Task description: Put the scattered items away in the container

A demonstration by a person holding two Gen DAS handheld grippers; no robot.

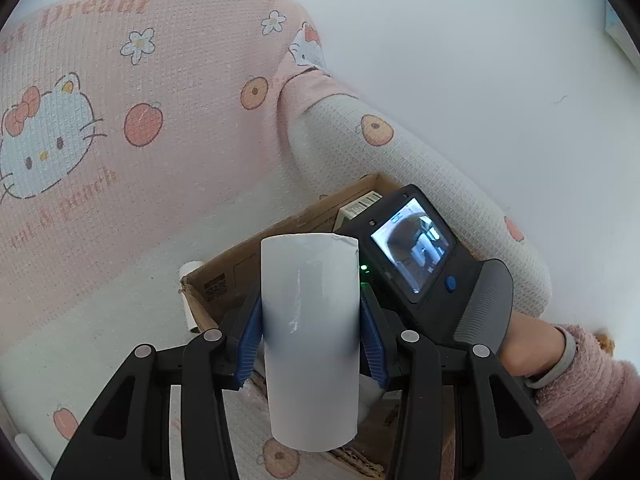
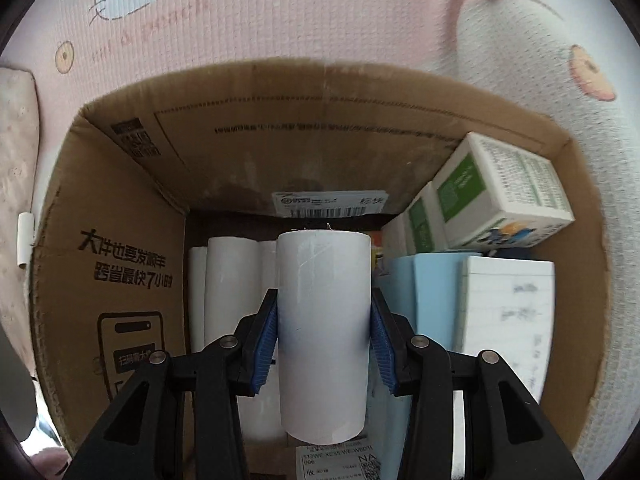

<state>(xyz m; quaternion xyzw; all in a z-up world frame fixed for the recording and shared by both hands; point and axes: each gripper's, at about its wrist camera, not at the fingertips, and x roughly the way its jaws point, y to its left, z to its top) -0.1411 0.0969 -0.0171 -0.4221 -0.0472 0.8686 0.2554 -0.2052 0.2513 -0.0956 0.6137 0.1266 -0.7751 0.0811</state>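
Note:
My left gripper (image 1: pixel 310 340) is shut on a white paper roll (image 1: pixel 310 320), held upright between its blue pads above the near edge of a brown cardboard box (image 1: pixel 224 276). In the right wrist view, my right gripper (image 2: pixel 324 344) is shut on another white roll (image 2: pixel 323 320) and points steeply down into the cardboard box (image 2: pixel 120 240). Inside the box lie several white rolls (image 2: pixel 230 288) at the left, green-and-white cartons (image 2: pixel 492 196) at the back right, and a light blue box (image 2: pixel 436 292) beside a lined notepad (image 2: pixel 508 312).
The box sits on a pink and white cartoon-print blanket (image 1: pixel 120 120). A person's hand in a fuzzy pink sleeve (image 1: pixel 580 384) holds the right gripper body with its small screen (image 1: pixel 416 252) over the box. A loose white roll (image 1: pixel 190 276) lies just outside the box's left corner.

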